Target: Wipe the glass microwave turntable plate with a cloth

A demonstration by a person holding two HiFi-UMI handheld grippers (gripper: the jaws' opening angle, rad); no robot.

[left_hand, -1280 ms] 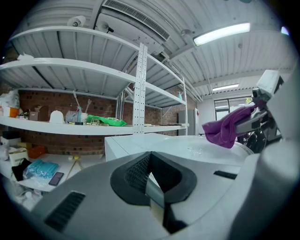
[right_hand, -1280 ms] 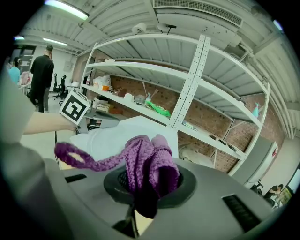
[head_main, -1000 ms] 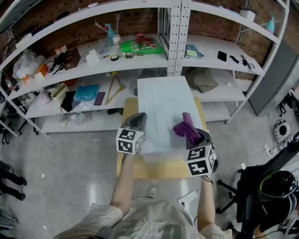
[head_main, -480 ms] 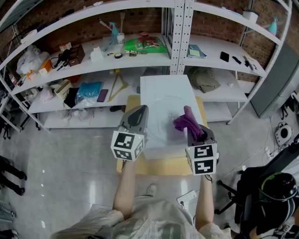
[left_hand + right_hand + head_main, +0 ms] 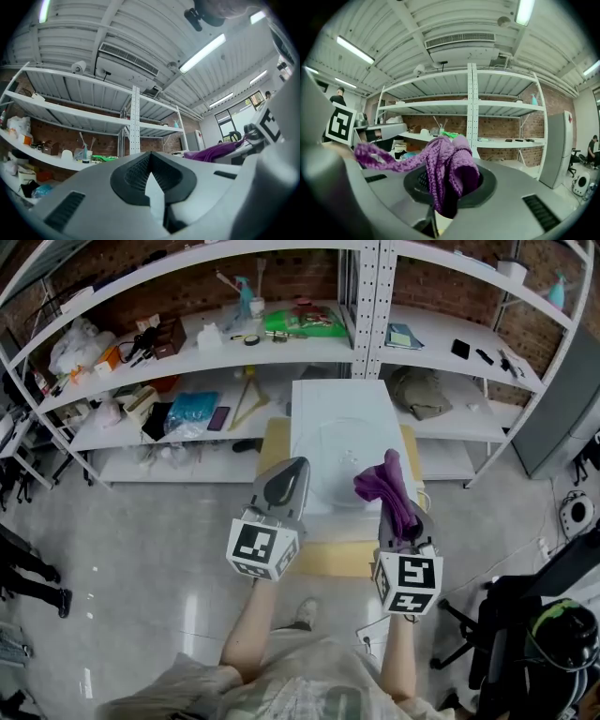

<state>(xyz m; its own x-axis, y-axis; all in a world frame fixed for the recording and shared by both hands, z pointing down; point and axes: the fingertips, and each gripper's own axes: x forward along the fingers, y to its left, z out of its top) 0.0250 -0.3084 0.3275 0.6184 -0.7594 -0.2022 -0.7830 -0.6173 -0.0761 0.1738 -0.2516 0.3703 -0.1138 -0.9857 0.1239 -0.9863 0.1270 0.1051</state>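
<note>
Two tongs are up in front of me, one in each hand. My left tongs [image 5: 292, 468] are pressed together with nothing between them. The left gripper view shows these tongs [image 5: 150, 164] with their dark pads meeting at the tip and only a thin bright slit lower down. My right tongs [image 5: 401, 517] are squeezed tight on the purple cloth [image 5: 385, 486]. In the right gripper view the purple cloth [image 5: 449, 171] bunches up out of the jaws, and one long end hangs off to the left.

The glass plate [image 5: 345, 454] lies flat on the white surface [image 5: 336, 401], in the half nearer to me. From above, the purple cloth covers the plate's right edge, and I cannot tell if it touches the glass. The shelves [image 5: 187, 357] stand behind the surface.

A second ago both tongs were farther out over the surface and looked smaller. Now they look bigger and closer to me, drawn back toward the near edge. Back then the tip of my left tongs was by the plate's left rim. Now it sits over the near left corner of the surface, off the plate. The purple cloth was over the right part of the plate then, and now it is nearer the plate's right rim. My grip on it is the same. The glass plate has stayed where it was.
</note>
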